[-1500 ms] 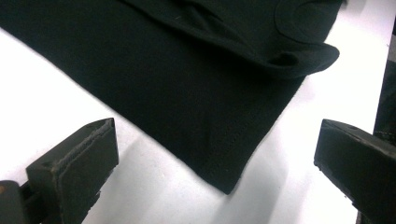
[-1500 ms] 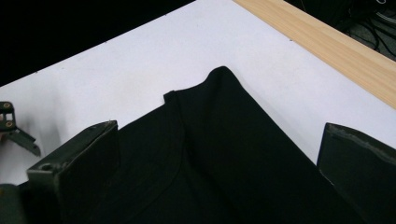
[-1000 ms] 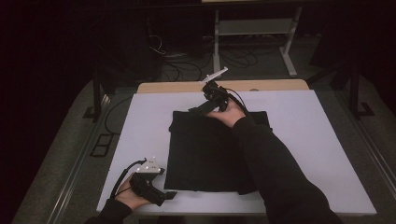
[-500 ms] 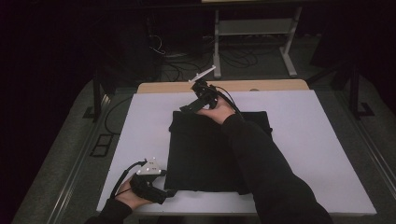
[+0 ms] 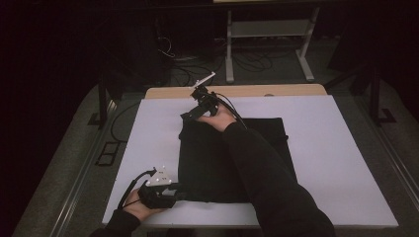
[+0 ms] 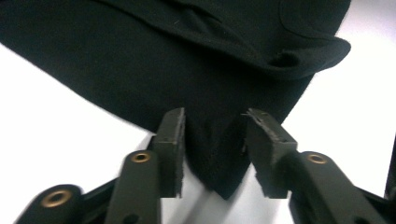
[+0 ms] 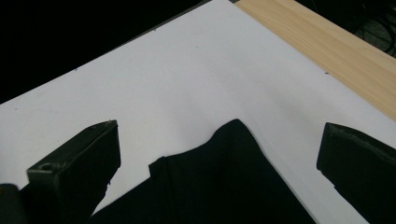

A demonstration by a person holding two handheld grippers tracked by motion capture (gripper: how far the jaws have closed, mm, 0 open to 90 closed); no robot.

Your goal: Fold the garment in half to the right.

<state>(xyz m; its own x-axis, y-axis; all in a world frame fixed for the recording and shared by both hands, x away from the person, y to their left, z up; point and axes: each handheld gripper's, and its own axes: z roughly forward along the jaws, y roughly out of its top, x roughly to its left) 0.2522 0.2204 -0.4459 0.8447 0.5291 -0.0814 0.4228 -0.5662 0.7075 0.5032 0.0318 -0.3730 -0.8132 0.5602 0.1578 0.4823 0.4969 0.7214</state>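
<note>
A black cloth [image 5: 207, 163] lies flat on the white table cover [image 5: 341, 163], folded into a rough rectangle. My left gripper [image 5: 174, 190] sits at its near left corner. In the left gripper view that gripper [image 6: 212, 116] is open, and the pointed corner of the cloth [image 6: 140, 60] lies between its jaws, unpinched. My right gripper [image 5: 190, 114] reaches across to the far left corner. In the right gripper view it [image 7: 219, 125] is wide open just above the table, with the tip of the cloth [image 7: 224, 186] between its jaws. The right sleeve crosses over the cloth.
A wooden strip [image 5: 276, 90] runs along the table's far edge, also seen in the right gripper view [image 7: 336, 51]. Beyond it stand a white metal frame [image 5: 269, 29] and cables on a dark floor [image 5: 178, 54]. Bare white cover lies left and right of the cloth.
My right gripper has slid left along the cloth's far edge to the far left corner. The left gripper has stayed at the near left corner.
</note>
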